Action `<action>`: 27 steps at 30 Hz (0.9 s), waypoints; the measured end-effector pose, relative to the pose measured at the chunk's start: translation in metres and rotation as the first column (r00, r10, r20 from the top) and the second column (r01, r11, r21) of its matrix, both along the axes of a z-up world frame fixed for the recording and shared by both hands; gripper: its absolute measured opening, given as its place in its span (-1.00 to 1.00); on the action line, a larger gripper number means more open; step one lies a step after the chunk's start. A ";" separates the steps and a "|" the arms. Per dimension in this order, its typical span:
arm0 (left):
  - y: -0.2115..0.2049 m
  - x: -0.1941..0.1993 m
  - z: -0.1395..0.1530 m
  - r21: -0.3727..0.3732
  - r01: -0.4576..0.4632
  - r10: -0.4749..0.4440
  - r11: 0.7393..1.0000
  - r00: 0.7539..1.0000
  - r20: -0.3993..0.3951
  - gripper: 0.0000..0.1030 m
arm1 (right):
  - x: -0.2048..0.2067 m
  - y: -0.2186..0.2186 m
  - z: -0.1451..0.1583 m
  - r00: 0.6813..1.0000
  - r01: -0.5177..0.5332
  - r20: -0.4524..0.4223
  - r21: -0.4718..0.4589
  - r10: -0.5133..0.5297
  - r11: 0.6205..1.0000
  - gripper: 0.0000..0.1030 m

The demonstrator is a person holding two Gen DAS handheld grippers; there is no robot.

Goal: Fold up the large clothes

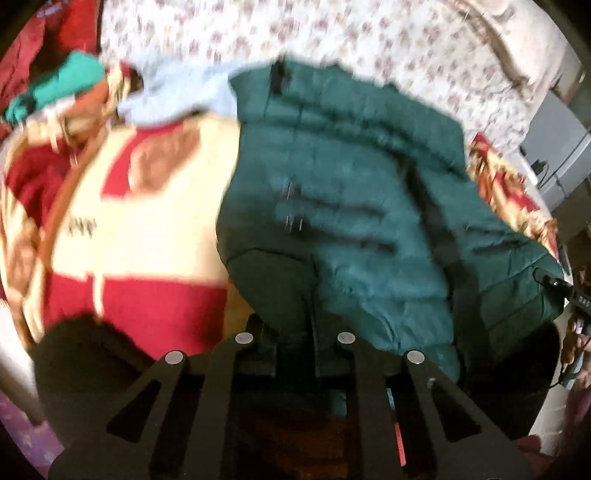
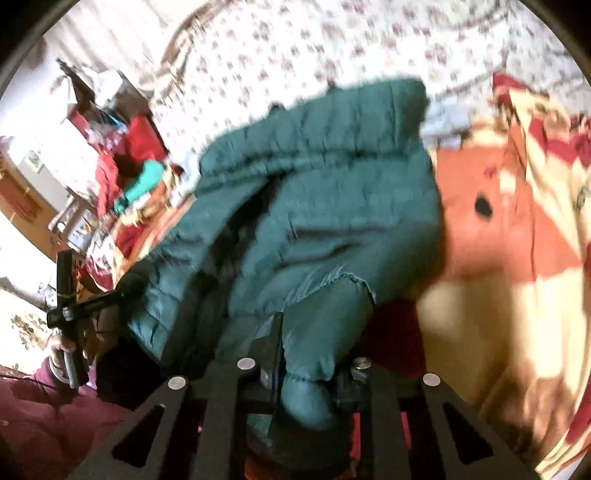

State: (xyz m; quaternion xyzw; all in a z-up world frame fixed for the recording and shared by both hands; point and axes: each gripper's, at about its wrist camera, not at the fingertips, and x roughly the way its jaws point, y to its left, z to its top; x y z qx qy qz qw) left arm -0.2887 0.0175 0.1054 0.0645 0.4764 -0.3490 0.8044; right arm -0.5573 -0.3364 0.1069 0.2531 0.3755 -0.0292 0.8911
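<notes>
A dark green quilted puffer jacket (image 1: 351, 192) lies on a bed with a red and cream blanket (image 1: 147, 221). In the left wrist view my left gripper (image 1: 293, 332) is shut on the jacket's near edge, with the fabric pinched between its fingers. In the right wrist view the jacket (image 2: 325, 192) hangs toward the camera, and my right gripper (image 2: 299, 350) is shut on a bunched green part of it. The other gripper (image 2: 70, 291) shows at the left of the right wrist view, held by a hand. Both views are blurred.
A floral sheet (image 1: 295, 29) covers the bed beyond the jacket. A heap of red and teal clothes (image 1: 62, 81) lies at the far left, next to a pale blue garment (image 1: 177, 92). Furniture with clutter (image 2: 92, 110) stands beside the bed.
</notes>
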 end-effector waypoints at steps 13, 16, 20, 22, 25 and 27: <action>-0.037 0.070 0.076 -0.178 -0.110 0.136 0.978 0.981 0.140 -0.77 | 0.068 -0.065 0.059 0.978 0.140 0.163 -0.060 -0.129 0.988 -0.67; -0.051 0.087 0.082 -0.190 -0.130 0.161 0.973 0.975 0.156 -0.77 | 0.091 -0.084 0.059 0.972 0.167 0.172 -0.048 -0.157 0.985 -0.67; -0.076 0.114 0.083 -0.181 -0.160 0.191 0.970 0.966 0.172 -0.77 | 0.124 -0.105 0.058 0.967 0.203 0.169 -0.061 -0.191 0.977 -0.67; -0.088 0.130 0.082 -0.177 -0.181 0.212 0.967 0.962 0.174 -0.77 | 0.140 -0.116 0.058 0.963 0.225 0.165 -0.068 -0.211 0.972 -0.67; -0.106 0.150 0.082 -0.171 -0.209 0.240 0.963 0.953 0.186 -0.77 | 0.161 -0.132 0.058 0.957 0.252 0.164 -0.075 -0.238 0.965 -0.67; -0.121 0.167 0.082 -0.164 -0.228 0.259 0.960 0.944 0.206 -0.77 | 0.173 -0.142 0.059 0.953 0.269 0.163 -0.080 -0.254 0.960 -0.67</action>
